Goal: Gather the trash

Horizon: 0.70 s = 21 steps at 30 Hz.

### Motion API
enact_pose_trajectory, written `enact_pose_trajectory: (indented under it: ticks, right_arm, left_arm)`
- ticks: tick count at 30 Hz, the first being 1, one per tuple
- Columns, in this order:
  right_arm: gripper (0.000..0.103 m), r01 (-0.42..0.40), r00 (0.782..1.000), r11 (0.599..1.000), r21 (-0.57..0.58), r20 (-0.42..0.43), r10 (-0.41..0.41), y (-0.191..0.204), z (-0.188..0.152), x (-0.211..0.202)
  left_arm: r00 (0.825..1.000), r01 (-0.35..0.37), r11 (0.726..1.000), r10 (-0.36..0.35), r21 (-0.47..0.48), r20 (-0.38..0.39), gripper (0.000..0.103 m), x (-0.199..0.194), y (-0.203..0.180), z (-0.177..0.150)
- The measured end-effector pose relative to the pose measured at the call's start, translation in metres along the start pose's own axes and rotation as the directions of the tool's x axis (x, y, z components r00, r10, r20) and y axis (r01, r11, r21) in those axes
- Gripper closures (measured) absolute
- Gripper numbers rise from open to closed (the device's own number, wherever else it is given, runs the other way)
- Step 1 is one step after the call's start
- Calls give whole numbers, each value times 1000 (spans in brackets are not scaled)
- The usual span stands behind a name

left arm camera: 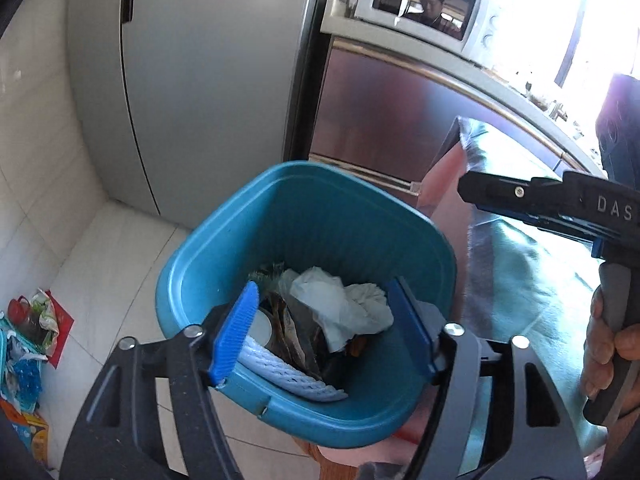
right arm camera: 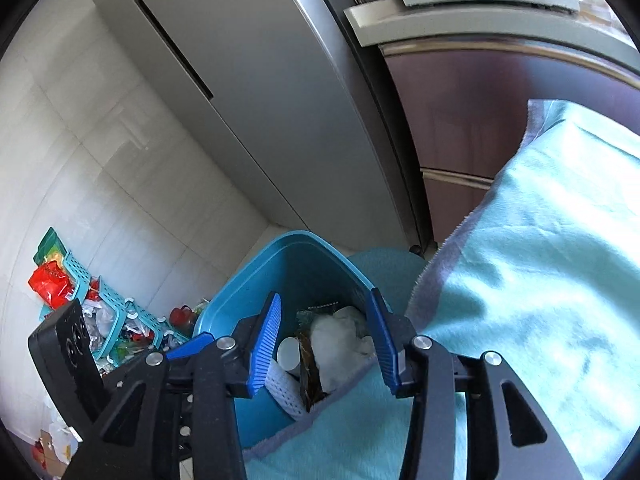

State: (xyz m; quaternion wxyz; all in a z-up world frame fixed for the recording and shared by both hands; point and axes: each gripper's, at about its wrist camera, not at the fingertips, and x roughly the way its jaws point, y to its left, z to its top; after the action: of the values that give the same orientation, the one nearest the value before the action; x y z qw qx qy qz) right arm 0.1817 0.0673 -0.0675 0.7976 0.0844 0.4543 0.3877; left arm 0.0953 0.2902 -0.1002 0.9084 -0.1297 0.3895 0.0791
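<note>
Both grippers (left arm camera: 324, 328) (right arm camera: 326, 340) — angled down over bin (left arm camera: 224, 240)

Upright teal bin (left arm camera: 320, 216) beside the table edge – crumpled white tissue (left arm camera: 340, 312), wrappers inside

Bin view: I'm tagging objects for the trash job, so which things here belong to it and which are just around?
Job:
blue bin
crumpled tissue
white foam net
left gripper
right gripper

Around:
refrigerator
microwave
aqua blanket
floor baskets
</note>
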Motion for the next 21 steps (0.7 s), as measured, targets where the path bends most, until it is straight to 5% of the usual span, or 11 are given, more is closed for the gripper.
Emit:
enact_pose_trajectory:
  ticks: [8, 12, 17, 21]
  right_arm:
    - [31, 22, 994, 998, -66, 109, -15, 0, -19, -52]
    - [14, 105, 977, 991, -87, 194, -87, -3, -36, -83]
    - [7, 237, 927, 967, -97, 319, -196, -8, -66, -126]
    - [7, 373, 851, 925, -75, 425, -308, -10, -98, -162]
  left_arm:
    - [990, 18, 998, -26, 58, 141, 6, -48, -20, -4]
    - [978, 24, 998, -37, 65, 204, 6, -72, -31, -11]
    - [963, 11, 998, -29, 69, 269, 6, -95, -51, -18]
    - [946, 5, 996, -34, 88, 322, 6, -107, -76, -26]
